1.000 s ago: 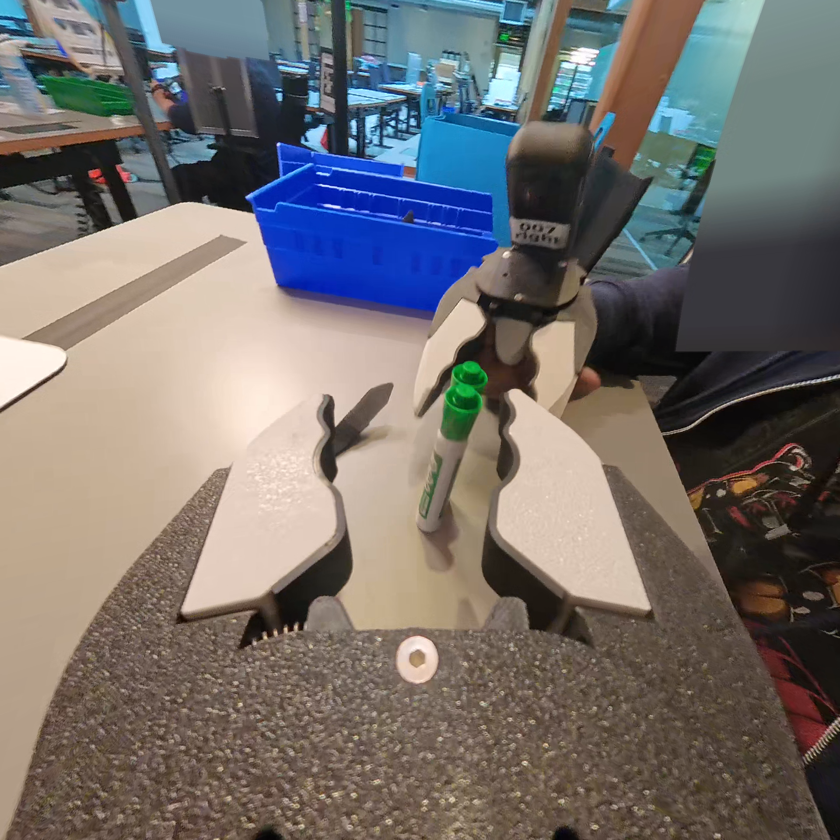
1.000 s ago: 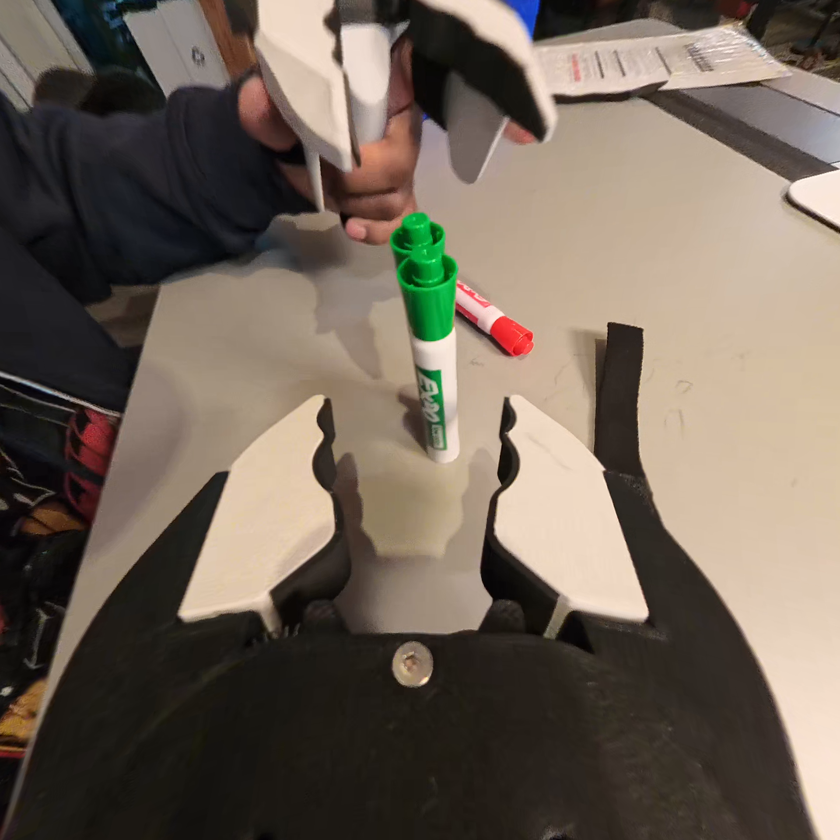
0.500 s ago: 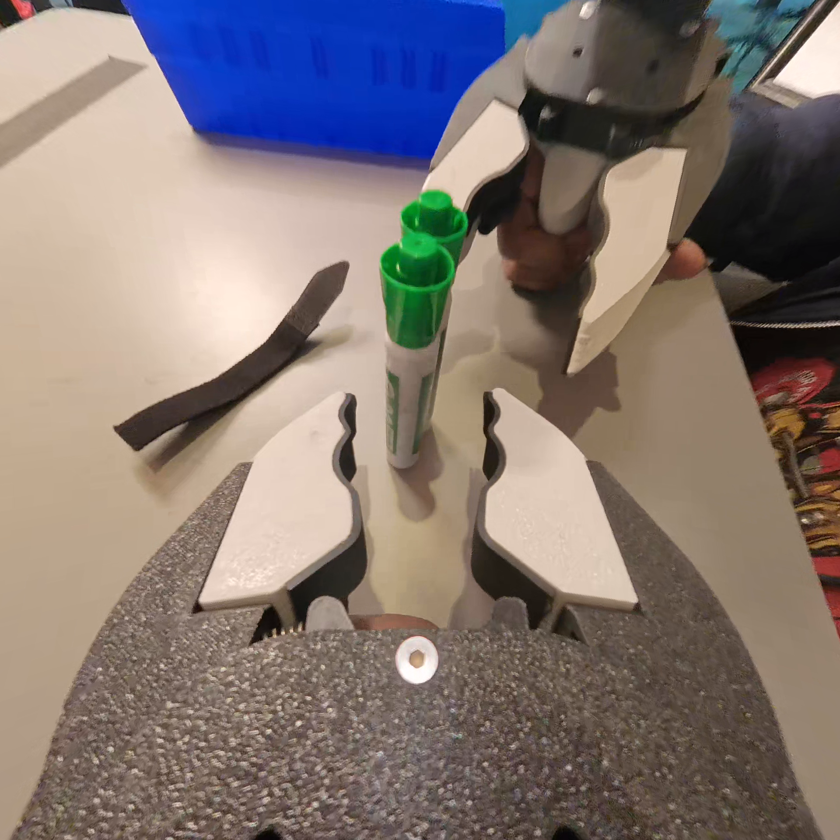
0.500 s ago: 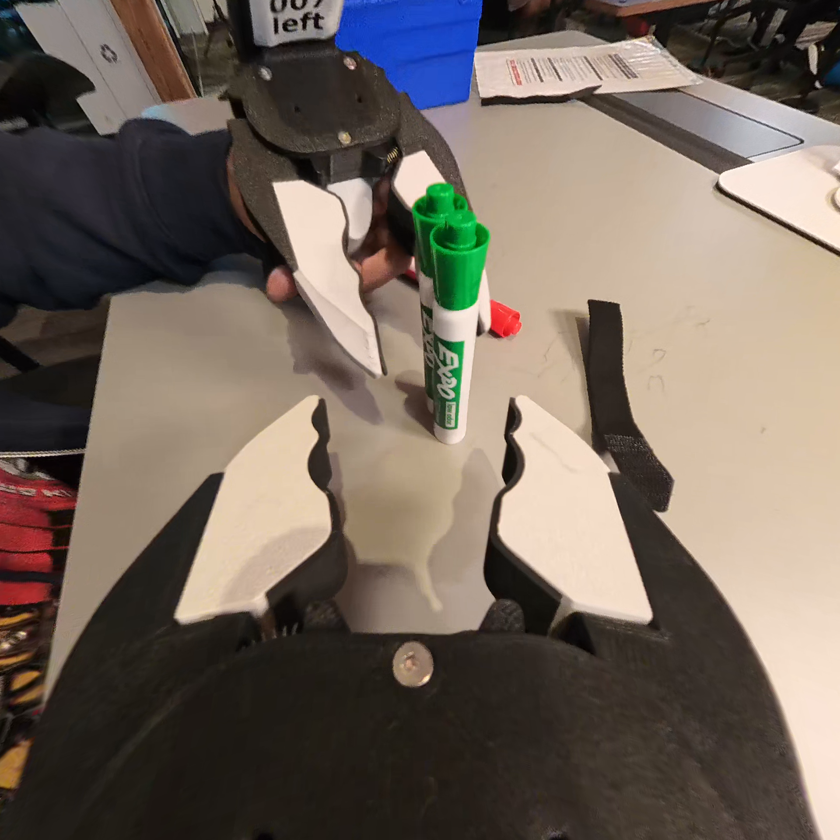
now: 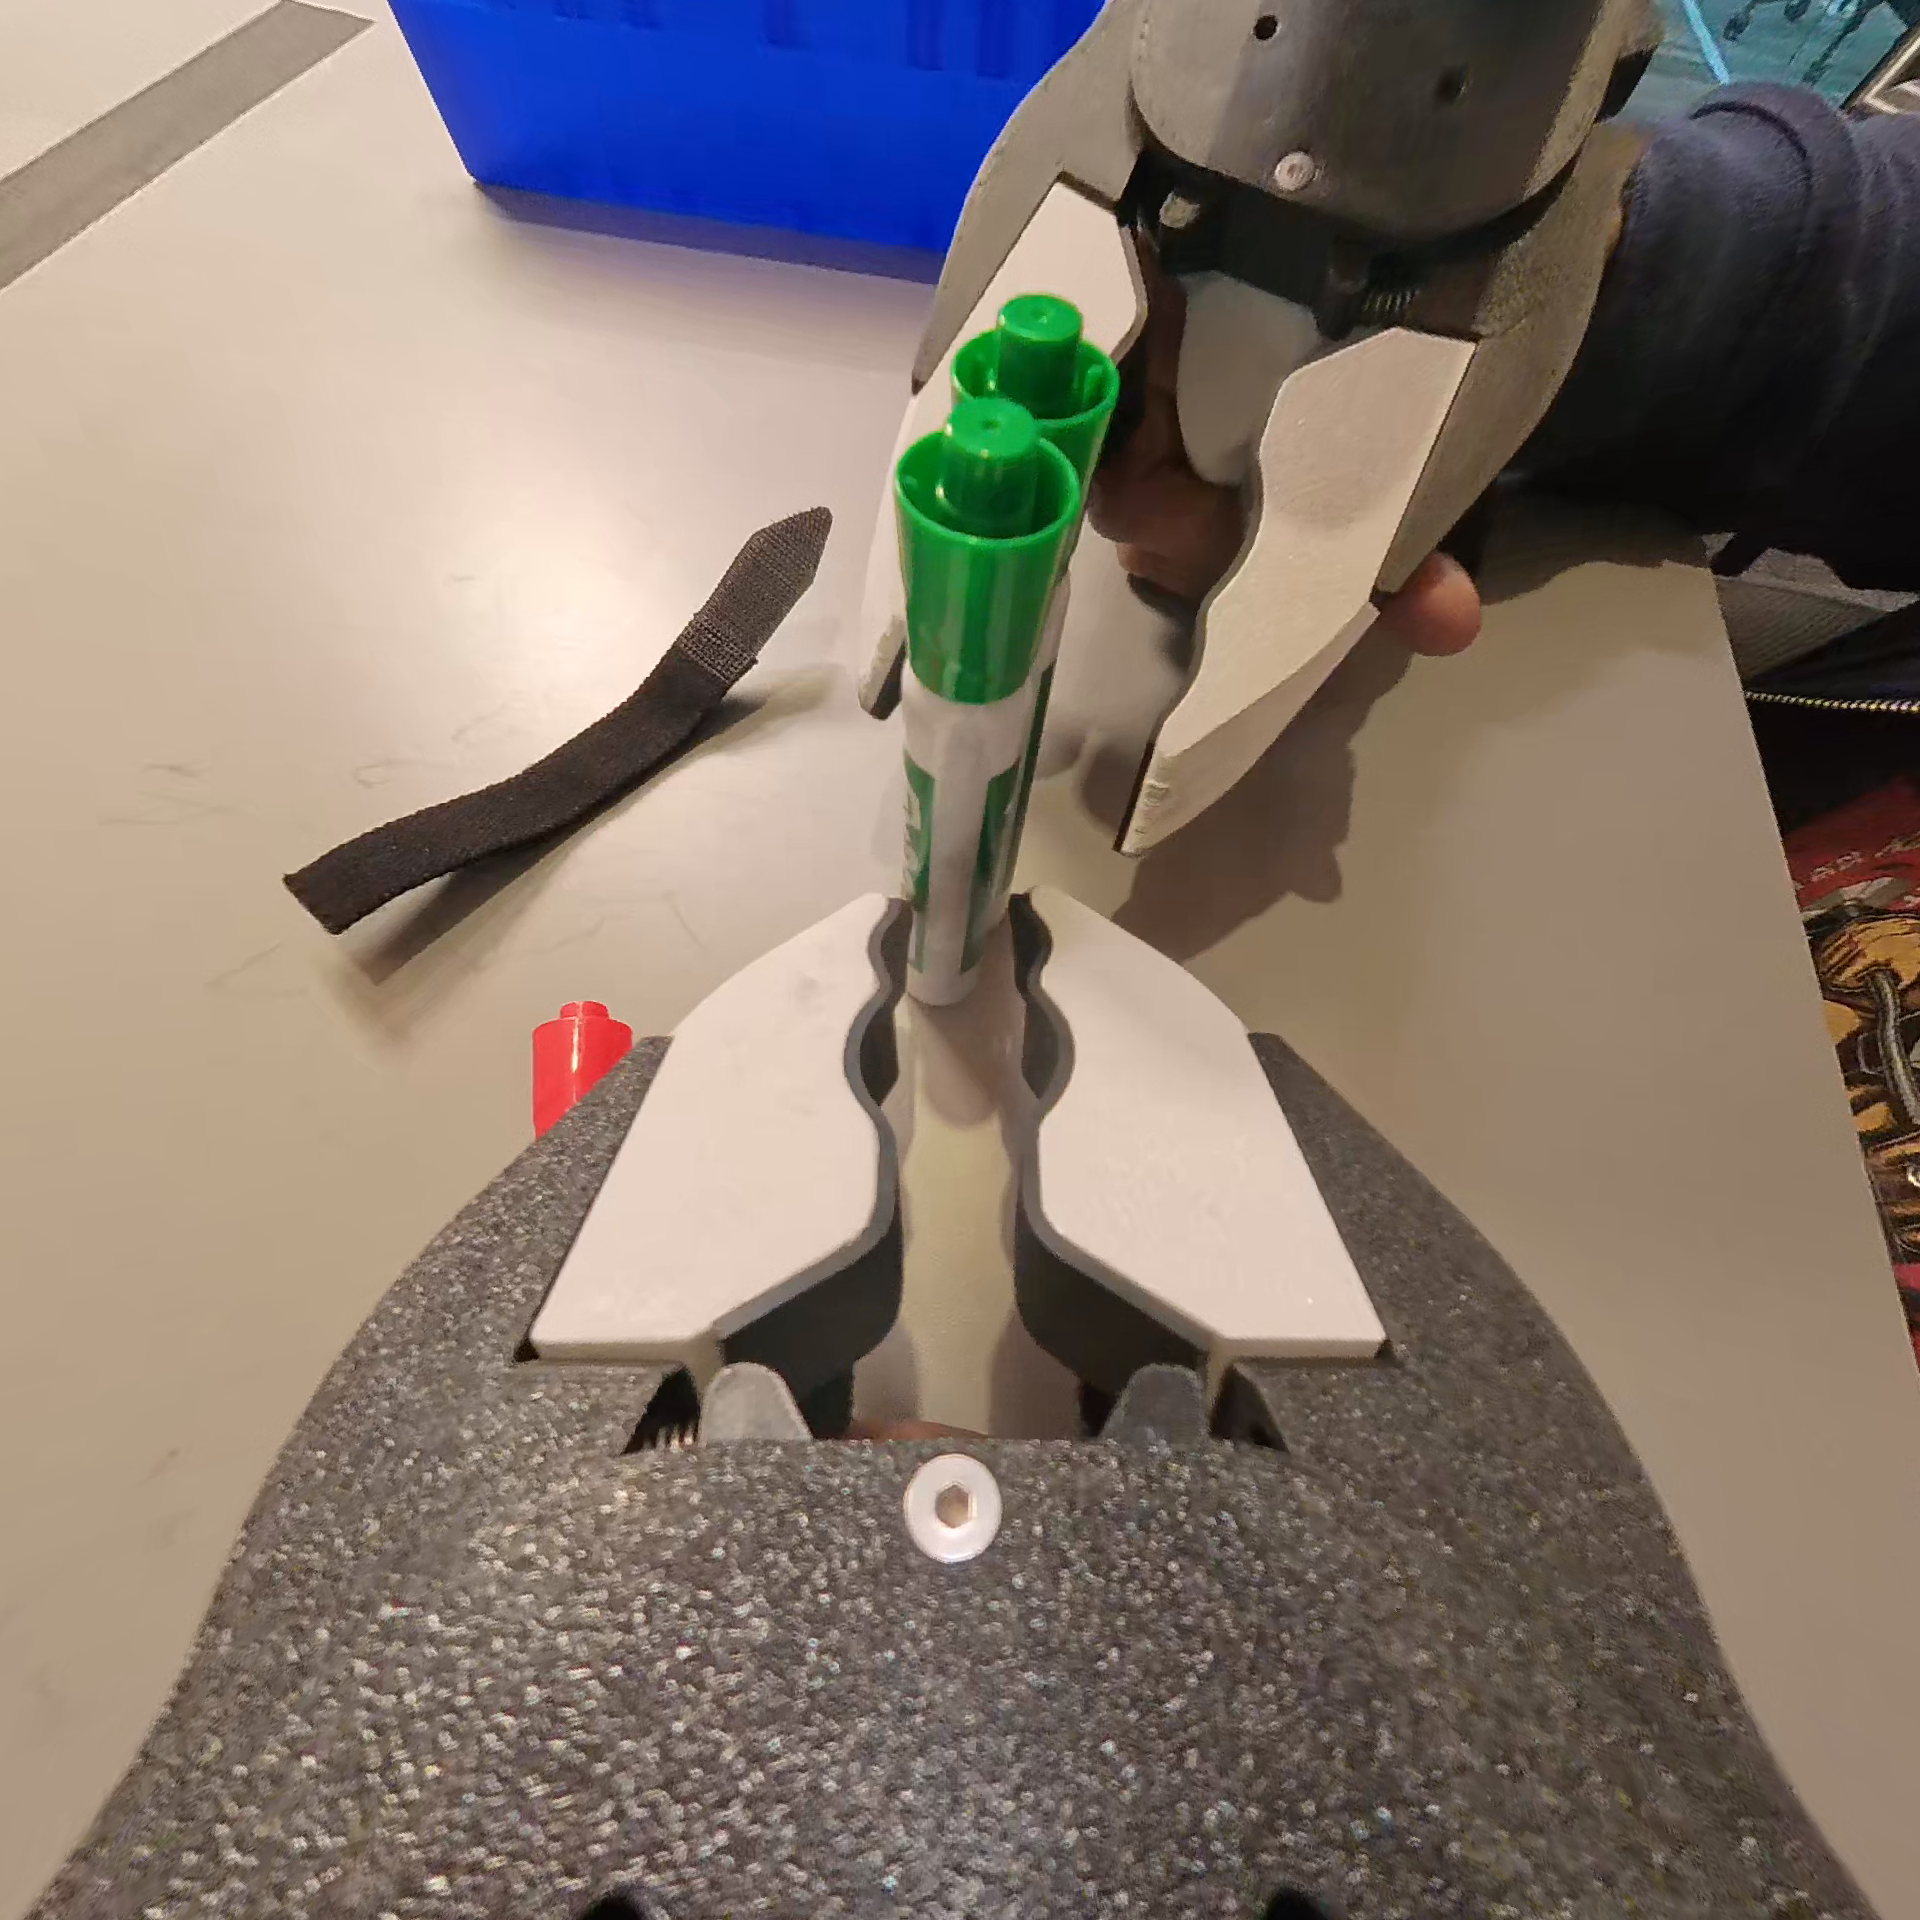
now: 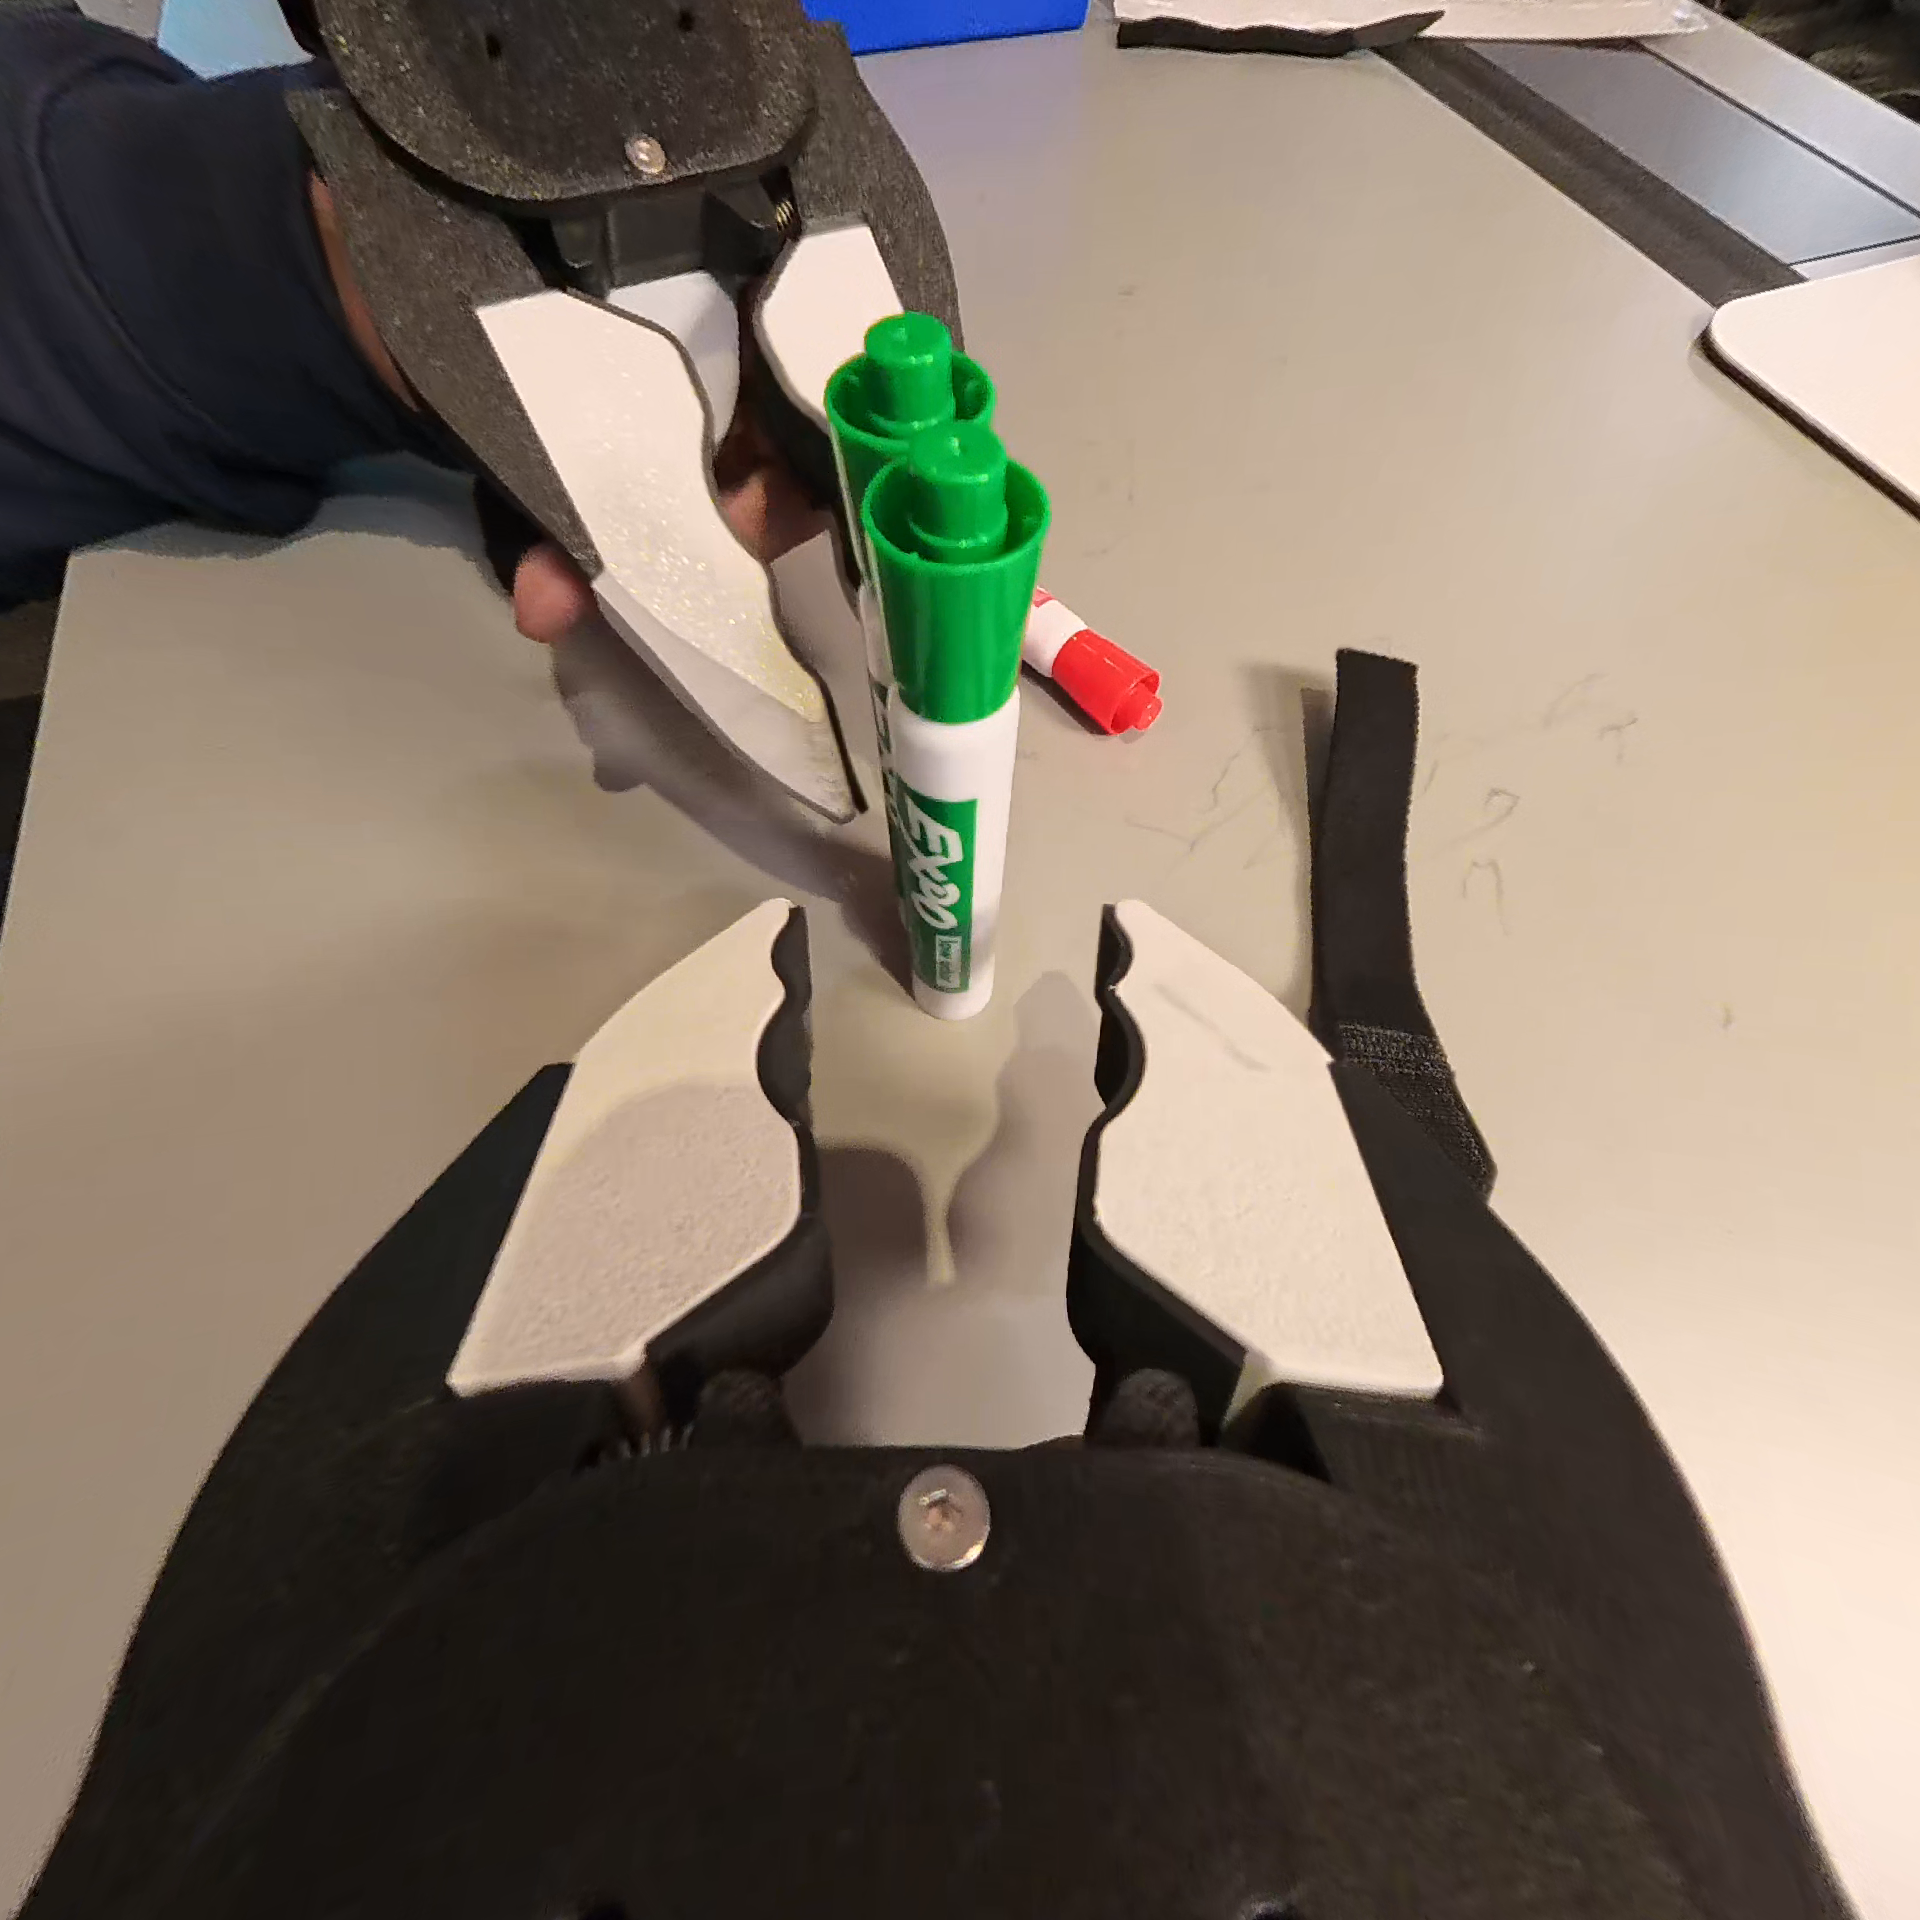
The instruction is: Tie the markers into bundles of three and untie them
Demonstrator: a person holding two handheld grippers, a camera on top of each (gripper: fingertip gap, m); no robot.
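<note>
Green-capped, smooth plastic markers (image 6: 940, 727) stand upright, light and tippy. Your left gripper (image 5: 956, 925) nearly pinches their bases; grip the barrels low. Your right gripper (image 6: 951, 940) gapes empty.

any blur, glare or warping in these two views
Left wrist view: sharp; wide-angle bending at the table edge; soft shadows under the strap. Right wrist view: slight motion blur on the left gripper; pale sheen on the table below the green markers; edges curve.

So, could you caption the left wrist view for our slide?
Left gripper closing around two upright green markers; black strap lies alongside.
</note>
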